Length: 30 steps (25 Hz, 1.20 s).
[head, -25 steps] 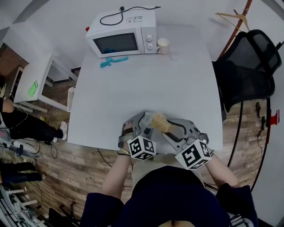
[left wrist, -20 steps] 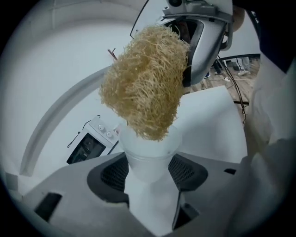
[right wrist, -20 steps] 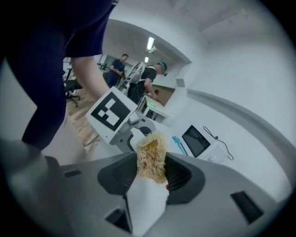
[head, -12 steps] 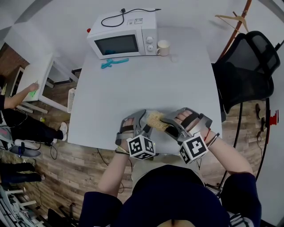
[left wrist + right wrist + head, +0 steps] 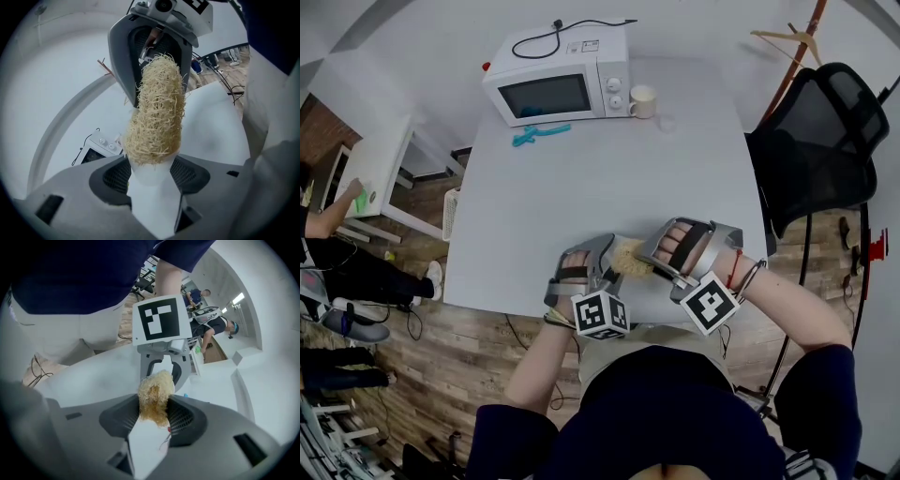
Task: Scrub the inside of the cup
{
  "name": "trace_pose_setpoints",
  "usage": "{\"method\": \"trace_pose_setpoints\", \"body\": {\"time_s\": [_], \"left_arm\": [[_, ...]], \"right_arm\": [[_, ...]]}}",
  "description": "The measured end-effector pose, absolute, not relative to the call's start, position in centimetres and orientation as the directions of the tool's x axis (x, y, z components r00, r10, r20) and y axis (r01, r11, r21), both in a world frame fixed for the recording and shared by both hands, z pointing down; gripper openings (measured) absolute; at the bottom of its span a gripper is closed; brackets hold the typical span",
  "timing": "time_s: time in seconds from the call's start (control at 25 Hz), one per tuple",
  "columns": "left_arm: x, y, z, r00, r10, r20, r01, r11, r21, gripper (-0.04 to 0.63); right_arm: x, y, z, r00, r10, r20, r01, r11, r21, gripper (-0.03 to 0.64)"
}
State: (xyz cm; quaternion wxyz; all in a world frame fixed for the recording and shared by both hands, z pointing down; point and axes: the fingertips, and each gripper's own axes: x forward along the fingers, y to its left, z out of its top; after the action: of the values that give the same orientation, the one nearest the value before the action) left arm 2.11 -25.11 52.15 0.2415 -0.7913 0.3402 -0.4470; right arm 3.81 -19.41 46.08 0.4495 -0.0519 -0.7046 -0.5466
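In the left gripper view a white cup (image 5: 151, 187) sits between the jaws of my left gripper (image 5: 150, 176). They have just been closing and press on its sides. A tan loofah scrubber (image 5: 158, 112) pokes into the cup's mouth. My right gripper (image 5: 153, 416) is shut on the loofah's (image 5: 153, 397) other end and faces the left gripper. In the head view both grippers meet over the table's near edge, left (image 5: 602, 253) and right (image 5: 649, 258), with the loofah (image 5: 628, 260) between them. There the cup is mostly hidden.
A white microwave (image 5: 558, 80) stands at the table's (image 5: 581, 187) far side, with a cream mug (image 5: 642, 100) to its right and a teal object (image 5: 539, 132) in front. A black office chair (image 5: 820, 141) is at the right. A small side table (image 5: 370, 178) and a person are at the left.
My right gripper has rolled about its own line, so the fingers now show on top and its marker cube has swung. The loofah has turned with it. The left gripper has barely shifted.
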Motion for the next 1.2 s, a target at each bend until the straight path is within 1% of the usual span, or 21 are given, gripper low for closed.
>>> {"method": "trace_pose_setpoints", "body": {"time_s": [0.2, 0.28, 0.36, 0.52, 0.68, 0.84, 1.0, 1.2], "left_arm": [[1.9, -25.0, 51.9, 0.366, -0.761, 0.535, -0.324, -0.643, -0.694, 0.268], [1.8, -25.0, 51.8, 0.361, -0.767, 0.531, -0.323, -0.637, -0.7, 0.268], [1.8, -25.1, 51.7, 0.353, -0.774, 0.526, -0.327, -0.629, -0.705, 0.268], [1.4, -25.4, 51.5, 0.335, -0.788, 0.517, -0.338, -0.612, -0.715, 0.268], [1.2, -25.6, 51.4, 0.321, -0.797, 0.512, -0.355, -0.602, -0.715, 0.268], [1.0, -25.9, 51.4, 0.308, -0.805, 0.508, -0.369, -0.593, -0.716, 0.27], [0.9, -26.0, 51.5, 0.298, -0.807, 0.51, -0.383, -0.59, -0.711, 0.27], [0.5, -26.0, 51.3, 0.287, -0.815, 0.503, -0.394, -0.579, -0.714, 0.27]], "right_arm": [[3.6, -19.2, 46.1, -0.585, -0.412, 0.698, 0.564, 0.412, 0.716, 0.173], [3.8, -19.3, 46.3, -0.573, -0.412, 0.708, 0.541, 0.459, 0.705, 0.172], [3.9, -19.5, 46.5, -0.57, -0.406, 0.714, 0.475, 0.547, 0.69, 0.172], [3.4, -19.9, 46.4, -0.602, -0.39, 0.697, 0.297, 0.701, 0.648, 0.172], [3.2, -20.3, 46.0, -0.641, -0.307, 0.704, 0.071, 0.889, 0.452, 0.172], [3.0, -20.8, 45.6, -0.673, -0.259, 0.693, -0.101, 0.96, 0.262, 0.172], [3.1, -21.2, 45.7, -0.718, -0.217, 0.662, -0.272, 0.962, 0.021, 0.172], [3.4, -21.7, 46.0, -0.778, -0.206, 0.593, -0.435, 0.858, -0.272, 0.173]]}}
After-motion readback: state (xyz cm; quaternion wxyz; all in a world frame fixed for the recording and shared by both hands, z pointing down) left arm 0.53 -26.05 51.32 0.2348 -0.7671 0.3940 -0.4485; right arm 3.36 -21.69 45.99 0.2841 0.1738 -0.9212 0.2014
